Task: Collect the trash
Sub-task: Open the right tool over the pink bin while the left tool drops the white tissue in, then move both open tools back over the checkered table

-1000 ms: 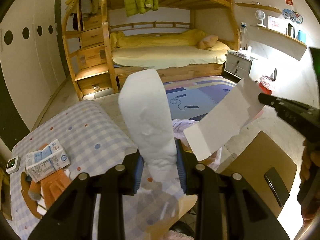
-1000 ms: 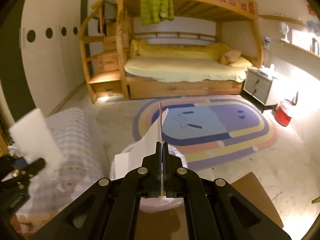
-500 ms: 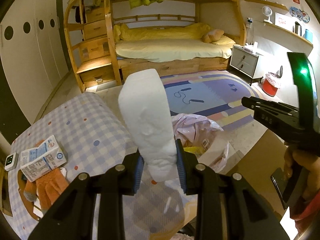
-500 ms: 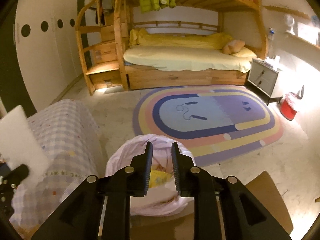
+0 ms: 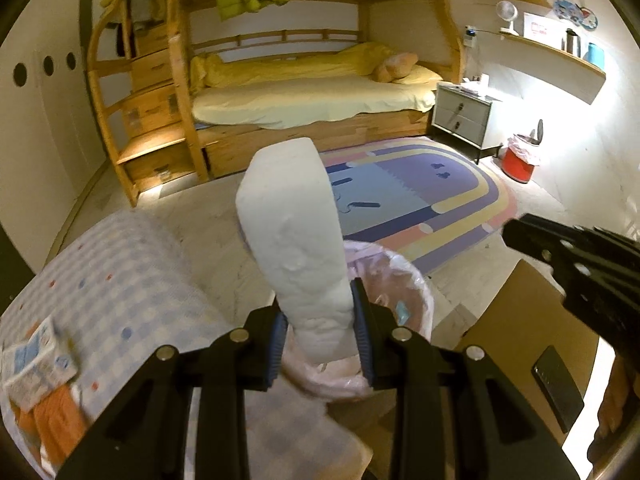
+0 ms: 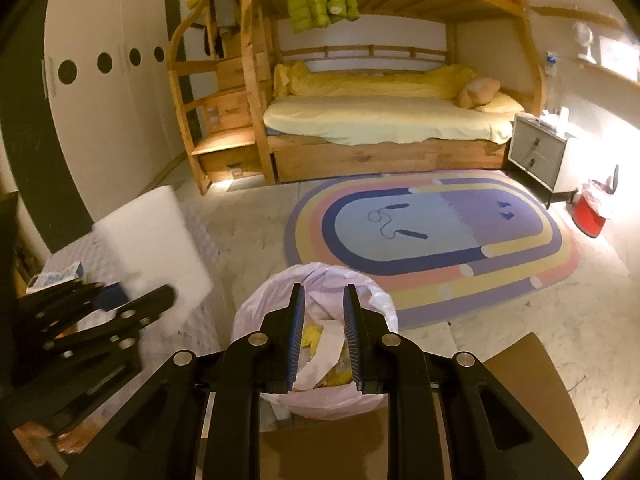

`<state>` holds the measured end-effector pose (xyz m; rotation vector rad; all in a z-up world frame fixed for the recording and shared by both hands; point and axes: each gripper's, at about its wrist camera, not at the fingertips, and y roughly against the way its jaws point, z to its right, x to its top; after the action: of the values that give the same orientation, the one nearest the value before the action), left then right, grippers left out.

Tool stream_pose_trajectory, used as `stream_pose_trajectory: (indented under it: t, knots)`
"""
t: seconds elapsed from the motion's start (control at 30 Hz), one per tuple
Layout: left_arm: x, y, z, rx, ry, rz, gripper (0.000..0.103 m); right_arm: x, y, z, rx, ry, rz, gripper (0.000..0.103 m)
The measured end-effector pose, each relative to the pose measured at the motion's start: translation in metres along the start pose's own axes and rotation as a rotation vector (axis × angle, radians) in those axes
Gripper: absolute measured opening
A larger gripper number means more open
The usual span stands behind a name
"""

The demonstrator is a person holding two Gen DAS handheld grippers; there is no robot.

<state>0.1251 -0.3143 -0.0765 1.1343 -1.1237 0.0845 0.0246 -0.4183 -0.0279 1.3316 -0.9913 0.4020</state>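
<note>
Tissue pack (image 5: 296, 240): white, centre frame, upright; we are clamping its lower end in the left gripper (image 5: 320, 340), above the bin (image 5: 416, 300). Bin (image 6: 256, 312): pink-lined, lower centre, holding paper (image 6: 324, 348) and yellow scraps. Right gripper (image 6: 322, 340): we are holding it parted, empty, over the bin. Rug (image 6: 432, 236): beyond.

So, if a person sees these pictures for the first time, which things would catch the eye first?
First, the white foam piece standing up between the fingers of the left gripper, just over the pink-lined trash bin. Then the open, empty right gripper above that bin, with paper already inside. Behind, the wooden bunk bed and striped rug fill the room.
</note>
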Motion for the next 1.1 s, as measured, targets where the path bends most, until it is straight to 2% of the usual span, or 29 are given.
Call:
stream_pose_trajectory:
  t: [0.13,0.17,0.2,0.27,0.43,0.67,0.9,1.1]
  knots:
    - [0.013,-0.016,0.01,-0.018,-0.005,0.0,0.032,0.0,0.001,0.009,-0.022,-0.018,0.004,0.022]
    - [0.016,-0.02,0.012,-0.026,-0.004,0.001,0.04,0.0,0.0,0.011,-0.028,-0.023,0.004,0.022]
    - [0.019,-0.022,0.013,-0.027,-0.003,0.003,0.058,0.0,0.0,0.013,-0.032,-0.025,0.002,0.022]
    - [0.02,-0.023,0.012,-0.009,-0.004,0.026,0.075,-0.001,0.0,0.017,-0.045,-0.029,-0.002,0.022]
    - [0.012,-0.017,-0.005,0.032,0.028,0.012,0.076,-0.003,0.0,0.016,-0.047,-0.04,-0.009,0.022]
    - [-0.025,0.031,-0.038,0.092,0.081,0.014,0.076,-0.003,0.01,-0.004,-0.002,-0.014,-0.003,0.022]
    - [-0.048,0.08,-0.064,0.143,0.128,0.026,0.076,-0.004,0.022,-0.043,0.072,0.022,0.006,0.022]
    - [-0.073,0.12,-0.103,0.207,0.229,0.033,0.076,-0.008,0.028,-0.091,0.146,0.129,-0.006,0.04]
